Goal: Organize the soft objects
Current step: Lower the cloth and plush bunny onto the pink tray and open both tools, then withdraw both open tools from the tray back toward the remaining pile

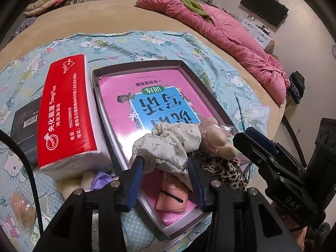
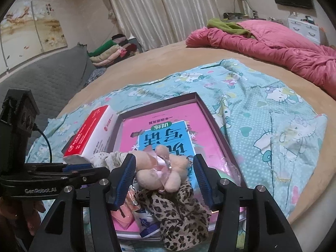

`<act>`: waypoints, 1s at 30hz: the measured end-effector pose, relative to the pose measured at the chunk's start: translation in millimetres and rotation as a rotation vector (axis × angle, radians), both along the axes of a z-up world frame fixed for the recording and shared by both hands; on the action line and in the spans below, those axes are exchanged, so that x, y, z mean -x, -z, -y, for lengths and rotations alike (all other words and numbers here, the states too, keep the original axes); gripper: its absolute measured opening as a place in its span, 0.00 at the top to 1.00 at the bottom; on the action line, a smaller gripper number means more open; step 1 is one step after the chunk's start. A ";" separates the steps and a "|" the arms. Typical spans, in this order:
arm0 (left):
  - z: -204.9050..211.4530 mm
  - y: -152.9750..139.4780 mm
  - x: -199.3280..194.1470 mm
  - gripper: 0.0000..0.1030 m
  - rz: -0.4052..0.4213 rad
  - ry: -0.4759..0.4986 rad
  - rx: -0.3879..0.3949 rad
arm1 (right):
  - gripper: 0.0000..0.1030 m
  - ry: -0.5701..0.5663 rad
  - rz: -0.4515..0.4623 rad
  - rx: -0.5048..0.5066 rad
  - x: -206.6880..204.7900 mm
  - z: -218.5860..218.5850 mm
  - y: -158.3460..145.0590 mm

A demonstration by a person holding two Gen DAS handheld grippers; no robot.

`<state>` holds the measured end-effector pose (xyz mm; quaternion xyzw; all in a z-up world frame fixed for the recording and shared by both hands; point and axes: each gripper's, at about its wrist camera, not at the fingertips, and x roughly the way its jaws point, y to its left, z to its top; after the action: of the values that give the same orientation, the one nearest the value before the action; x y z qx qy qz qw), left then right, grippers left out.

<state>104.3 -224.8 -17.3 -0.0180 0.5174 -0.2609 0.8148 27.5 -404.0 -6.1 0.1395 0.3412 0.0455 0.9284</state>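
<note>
Leopard-print scrunchie point(image 2: 178, 210) – floral cream scrunchie point(image 1: 168, 145) – pink book point(image 1: 159, 96).

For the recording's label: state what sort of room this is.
Most likely a home bedroom: a large bed with a crumpled pink quilt, a cartoon-cat sheet, long curtains, and folded clothes stacked by the wall.
</note>
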 end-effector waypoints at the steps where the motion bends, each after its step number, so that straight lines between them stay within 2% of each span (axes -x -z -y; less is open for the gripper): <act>1: 0.4 -0.8 0.8 0.57 0.004 0.001 -0.004 | 0.43 0.003 0.001 0.001 0.3 0.3 0.0; 10: -2.7 -6.2 4.2 0.47 0.018 -0.001 -0.010 | 0.36 0.026 0.012 -0.003 1.9 4.1 -1.6; 19: -7.6 -23.8 13.5 0.35 0.065 -0.003 -0.017 | 0.28 0.045 0.022 0.011 5.9 5.0 -4.9; 24: -11.4 -30.1 17.9 0.29 0.079 -0.006 -0.025 | 0.27 0.051 0.020 0.017 6.4 4.6 -5.4; 30: -17.6 -37.4 22.5 0.27 0.097 -0.013 -0.028 | 0.25 0.061 0.014 0.025 8.3 3.6 -5.1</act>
<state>81.7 -207.2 20.1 0.0029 0.4807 -0.2489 0.8408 19.2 -407.6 -1.0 0.1381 0.3308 0.0140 0.9334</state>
